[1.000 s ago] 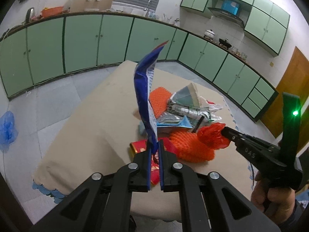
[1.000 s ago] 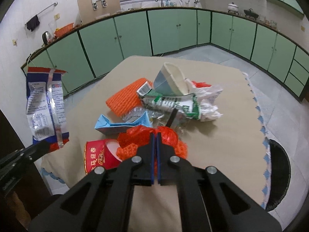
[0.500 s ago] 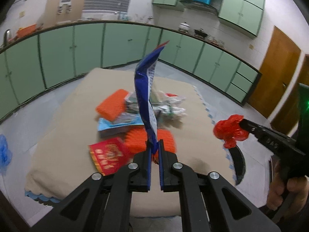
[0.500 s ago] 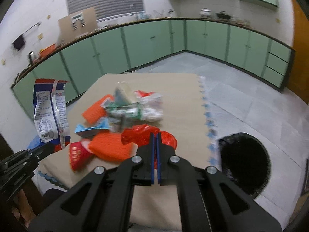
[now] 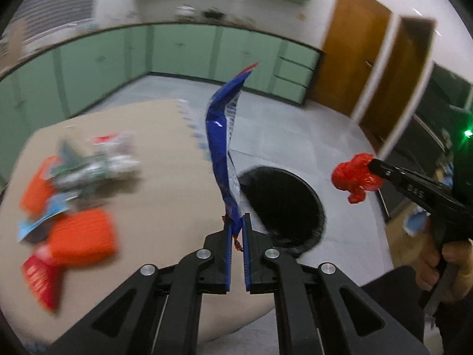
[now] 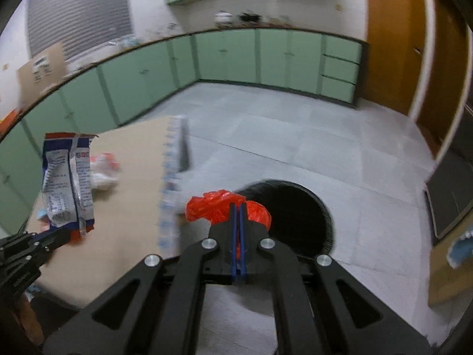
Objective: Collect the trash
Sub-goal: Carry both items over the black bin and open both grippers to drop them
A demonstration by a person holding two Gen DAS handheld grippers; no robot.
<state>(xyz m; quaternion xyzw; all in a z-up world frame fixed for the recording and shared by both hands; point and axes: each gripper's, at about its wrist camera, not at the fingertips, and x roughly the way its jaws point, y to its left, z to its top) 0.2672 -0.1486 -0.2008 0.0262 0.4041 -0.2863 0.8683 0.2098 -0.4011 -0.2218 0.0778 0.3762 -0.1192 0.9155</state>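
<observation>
Left wrist view: the left gripper (image 5: 237, 230) has its jaws clenched on the bottom corner of a blue snack wrapper (image 5: 222, 148), which stands up edge-on from the pinch. Gripping one corner leaves the rest of the wrapper free to drop clear once released. Behind the wrapper, a black bin (image 5: 291, 204) sits on the floor just beside the edge of the counter (image 5: 153, 195). More trash lies on the counter at left: an orange foam net (image 5: 82, 236), a red packet (image 5: 41, 278) and a blurred heap of wrappers (image 5: 94, 165). At right, the right gripper (image 5: 369, 167), held by a hand (image 5: 443, 260), carries a crumpled red plastic bag (image 5: 353, 177) in the air, to the right of the bin.

Right wrist view: the right gripper (image 6: 238, 207) has its jaws shut tight on the red plastic bag (image 6: 218, 207), which bulges out on both sides. The black bin (image 6: 295, 216) lies directly beyond, its opening facing up. At left, the left gripper (image 6: 56, 238) holds the blue snack wrapper (image 6: 66, 183) flat-on to the camera, over the counter (image 6: 127, 216).

Judgement: both pieces are being carried to the bin; neither is over the opening for certain. The heap remains to collect.
</observation>
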